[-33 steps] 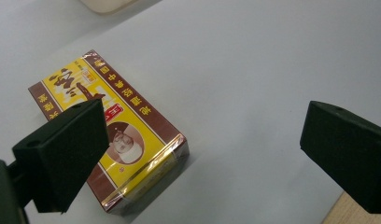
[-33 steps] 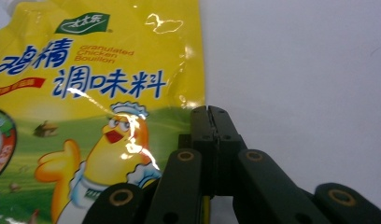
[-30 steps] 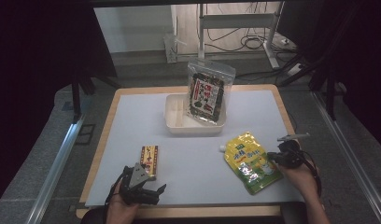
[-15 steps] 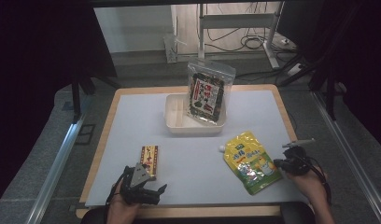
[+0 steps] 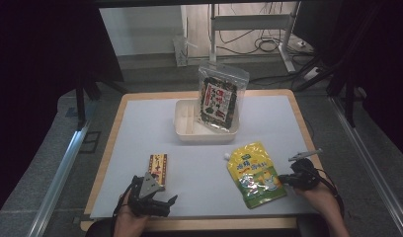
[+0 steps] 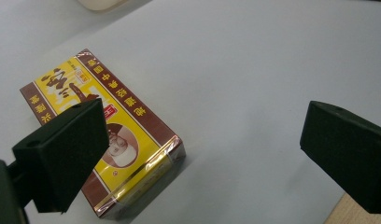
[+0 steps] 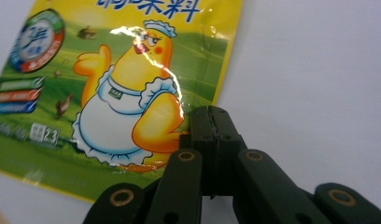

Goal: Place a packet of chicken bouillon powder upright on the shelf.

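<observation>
Jaws of the left gripper (image 5: 162,201) stand wide apart at about seven o'clock on the pale grey table mat (image 5: 140,128), just short of the flat yellow-and-brown cardboard box (image 6: 107,133), seemingly poised to take it. The right gripper (image 7: 211,122), at four o'clock, has its jaws pressed together on nothing, tips at the edge of the glossy yellow-green chicken-print pouch (image 7: 114,93). At twelve o'clock a dark printed bag (image 5: 220,98) leans in a cream rectangular tray (image 5: 189,133), probably the collecting place.

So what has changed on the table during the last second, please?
The right hand-held gripper drew back toward the table's near right corner, off the yellow pouch, its jaws shut. The left hand-held gripper, the small box, the tray and the dark bag stayed put.
</observation>
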`<state>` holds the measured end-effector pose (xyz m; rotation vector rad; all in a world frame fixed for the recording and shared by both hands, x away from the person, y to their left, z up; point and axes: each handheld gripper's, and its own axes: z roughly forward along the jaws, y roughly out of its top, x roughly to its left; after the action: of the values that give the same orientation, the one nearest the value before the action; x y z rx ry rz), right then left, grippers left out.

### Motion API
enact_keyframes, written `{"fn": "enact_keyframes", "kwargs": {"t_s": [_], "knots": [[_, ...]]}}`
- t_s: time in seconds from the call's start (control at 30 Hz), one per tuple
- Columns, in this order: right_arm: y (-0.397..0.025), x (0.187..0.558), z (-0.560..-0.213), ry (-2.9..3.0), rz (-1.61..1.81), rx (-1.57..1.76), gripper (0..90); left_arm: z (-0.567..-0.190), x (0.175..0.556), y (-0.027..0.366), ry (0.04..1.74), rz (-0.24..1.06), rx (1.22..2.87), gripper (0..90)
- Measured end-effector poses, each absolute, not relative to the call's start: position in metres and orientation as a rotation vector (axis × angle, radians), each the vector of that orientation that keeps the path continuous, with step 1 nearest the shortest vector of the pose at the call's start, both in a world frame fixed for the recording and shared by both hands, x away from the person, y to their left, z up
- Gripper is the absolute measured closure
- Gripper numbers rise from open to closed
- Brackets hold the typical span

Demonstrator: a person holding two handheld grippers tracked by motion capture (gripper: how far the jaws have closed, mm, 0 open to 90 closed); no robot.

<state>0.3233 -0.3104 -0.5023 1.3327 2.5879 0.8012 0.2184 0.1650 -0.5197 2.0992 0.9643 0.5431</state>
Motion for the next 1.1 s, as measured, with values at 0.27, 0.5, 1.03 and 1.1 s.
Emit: {"fn": "enact_keyframes", "kwargs": {"t_s": [0.27, 0.5, 1.03, 1.1], "knots": [[-0.284, 0.314, -0.504, 2.689, 0.827, 1.232, 90.0, -0.52, 0.218, 0.164, 0.961, 0.543, 2.103, 1.1], [-0.271, 0.309, -0.504, 2.74, 0.831, 1.17, 90.0, -0.519, 0.219, 0.165, 0.972, 0.502, 2.073, 1.1], [-0.24, 0.297, -0.505, 2.886, 0.925, 1.001, 90.0, -0.519, 0.219, 0.163, 0.974, 0.474, 2.068, 1.4], [-0.232, 0.295, -0.507, 2.904, 0.944, 0.97, 90.0, -0.519, 0.219, 0.162, 0.972, 0.468, 2.071, 1.5]]}}
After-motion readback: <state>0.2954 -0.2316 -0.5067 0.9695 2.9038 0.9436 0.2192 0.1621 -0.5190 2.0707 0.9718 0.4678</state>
